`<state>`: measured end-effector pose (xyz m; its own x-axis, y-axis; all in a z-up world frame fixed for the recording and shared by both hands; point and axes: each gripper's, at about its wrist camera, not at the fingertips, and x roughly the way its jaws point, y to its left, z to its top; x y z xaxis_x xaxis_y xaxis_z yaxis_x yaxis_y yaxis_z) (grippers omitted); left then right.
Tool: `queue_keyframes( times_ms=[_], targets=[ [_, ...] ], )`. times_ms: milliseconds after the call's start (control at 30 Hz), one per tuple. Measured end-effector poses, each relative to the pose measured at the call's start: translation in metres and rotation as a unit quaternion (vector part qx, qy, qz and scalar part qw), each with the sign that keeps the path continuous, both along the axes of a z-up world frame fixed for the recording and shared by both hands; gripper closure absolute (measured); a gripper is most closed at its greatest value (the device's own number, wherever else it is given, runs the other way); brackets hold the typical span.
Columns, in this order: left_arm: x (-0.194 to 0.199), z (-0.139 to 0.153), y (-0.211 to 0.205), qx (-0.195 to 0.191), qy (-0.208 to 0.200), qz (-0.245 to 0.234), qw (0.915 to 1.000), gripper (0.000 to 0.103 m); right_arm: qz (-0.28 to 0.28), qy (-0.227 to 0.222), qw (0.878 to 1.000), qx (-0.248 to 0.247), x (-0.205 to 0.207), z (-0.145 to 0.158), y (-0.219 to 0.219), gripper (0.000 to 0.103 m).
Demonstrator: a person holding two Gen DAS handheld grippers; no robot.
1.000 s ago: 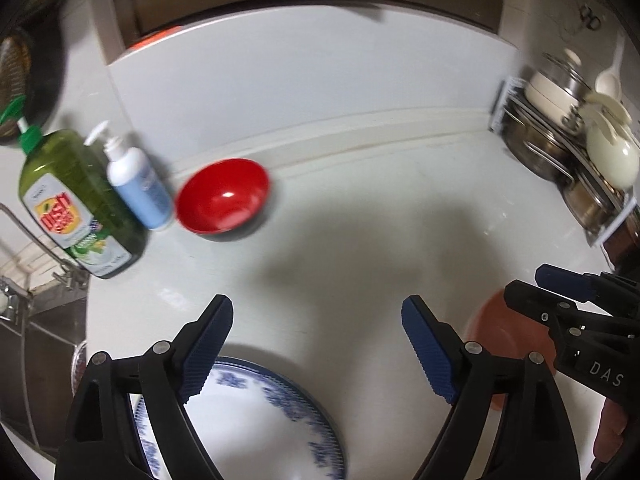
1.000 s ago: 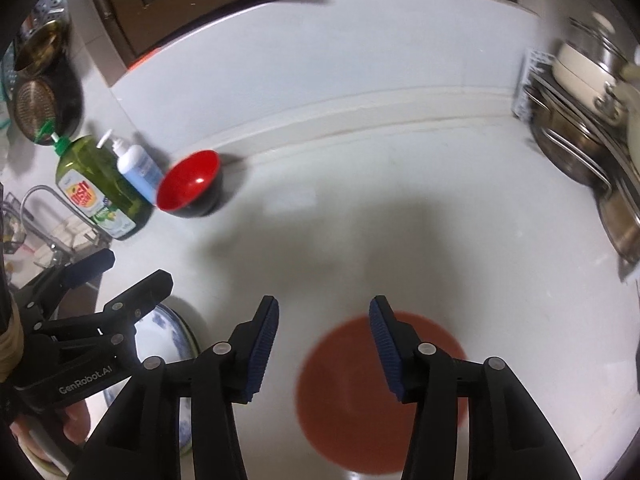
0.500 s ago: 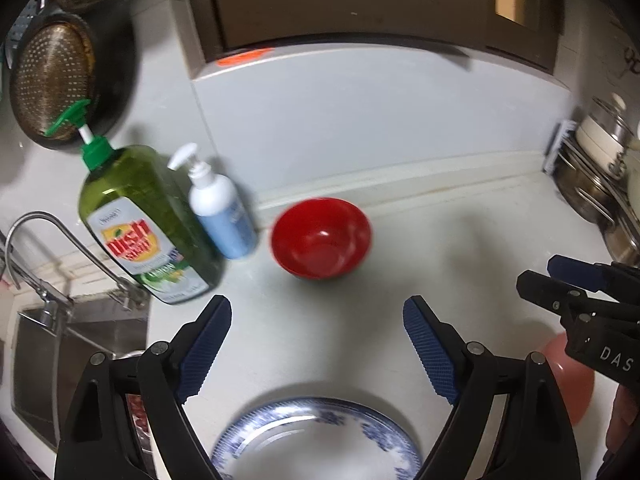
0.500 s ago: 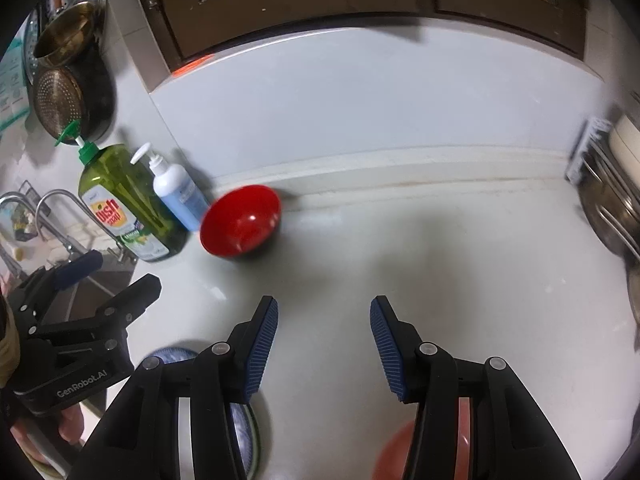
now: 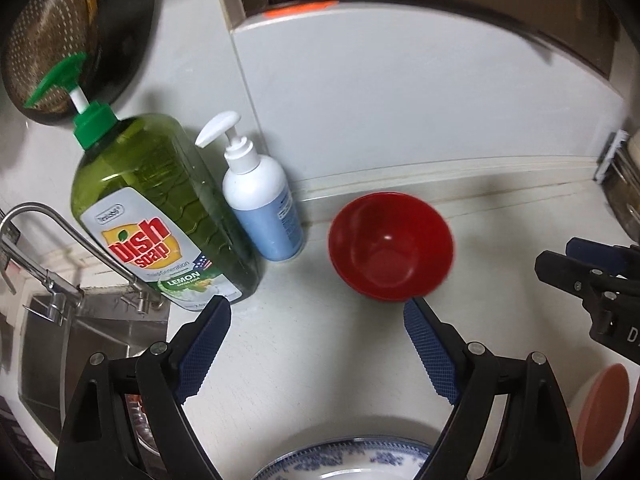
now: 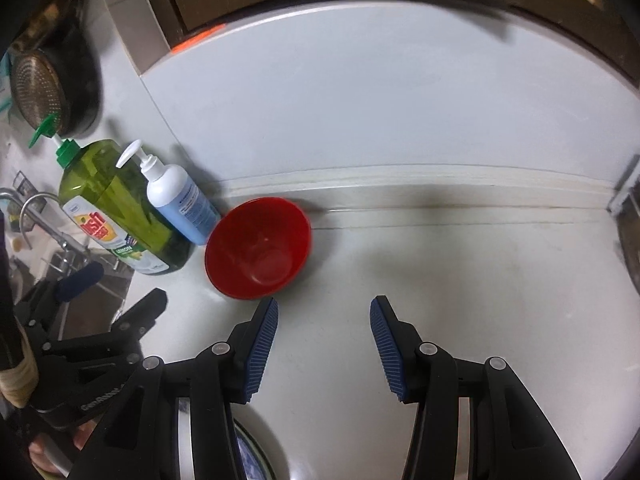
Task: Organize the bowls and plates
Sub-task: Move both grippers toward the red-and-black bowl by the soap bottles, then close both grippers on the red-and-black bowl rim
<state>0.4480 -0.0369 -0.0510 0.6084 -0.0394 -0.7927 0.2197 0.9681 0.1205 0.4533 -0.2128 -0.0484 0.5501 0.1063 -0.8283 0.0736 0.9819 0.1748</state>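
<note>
Left gripper gapes wide and empty at lower centre, right gripper likewise parted on nothing, red bowl upright on white counter mid-frame beside blue-and-white pump bottle, blue-patterned plate at bottom edge.

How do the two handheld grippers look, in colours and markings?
Both the left gripper and the right gripper have black plastic bodies with silver rivets and blue ribbed pads. White lettering marks each body, only partly readable.
</note>
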Motion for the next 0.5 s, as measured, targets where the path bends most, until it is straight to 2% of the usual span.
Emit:
queue_keyframes(
  times_ms=[333, 500],
  targets=[
    [0.039, -0.036, -0.001, -0.004, 0.033, 0.005, 0.9995, 0.017, 0.017, 0.030, 0.999, 0.025, 0.049, -0.030, 0.007, 0.054],
    [0.056, -0.053, -0.005, -0.003, 0.052, 0.009, 0.9986, 0.026, 0.013, 0.042, 0.999, 0.028, 0.068, -0.046, 0.008, 0.054]
  ],
)
